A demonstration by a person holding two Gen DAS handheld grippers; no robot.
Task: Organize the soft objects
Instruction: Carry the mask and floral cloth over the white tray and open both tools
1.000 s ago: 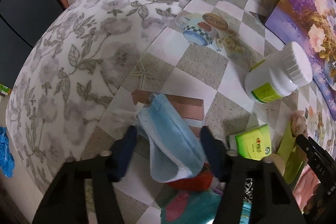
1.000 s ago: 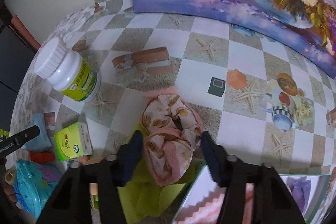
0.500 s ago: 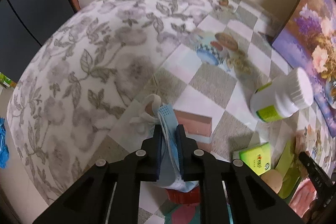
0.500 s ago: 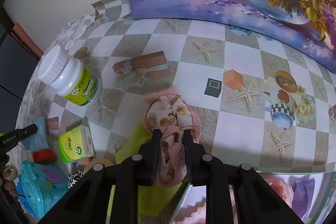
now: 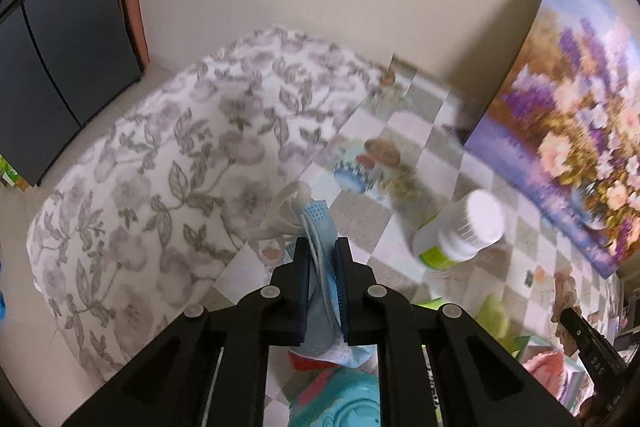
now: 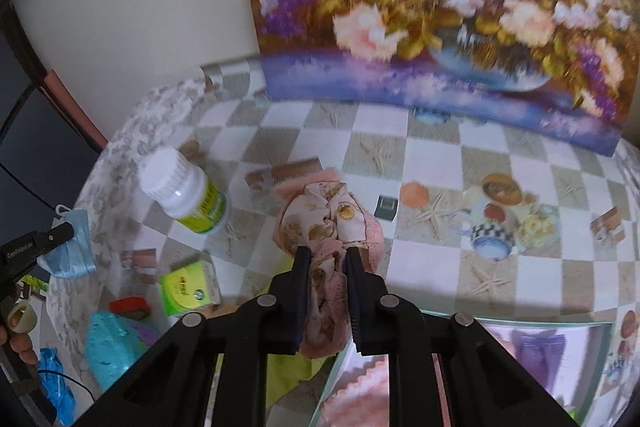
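A table against a plain beige wall fills both views, covered by a checkered cloth (image 6: 432,147) printed with starfish and cups, beside a grey floral cloth (image 5: 152,187) at left. A flower painting (image 6: 440,7) leans on the wall along the top of the right view.

In the left view, lower centre, the left gripper (image 5: 321,259) is clamped narrow on a blue face mask (image 5: 320,227), whose white ear loops bunch just above the pads. A second ago these jaws stood wide around the mask as it lay on the table; now they are pinched shut and the mask hangs clear of the cloth.

In the right view, lower centre, the right gripper (image 6: 327,263) squeezes a pink floral scrunchie (image 6: 328,219). It too was straddled by open jaws a second ago and is now gripped and lifted, with a yellow-green cloth (image 6: 288,367) visible below it.

A white bottle (image 6: 184,191) stands at centre left of the right view, with a green box (image 6: 190,287) below it.

Both soft items appear secured, so the pick-up seems done and carrying them to their place is likely next. Where that place is, the views do not show.
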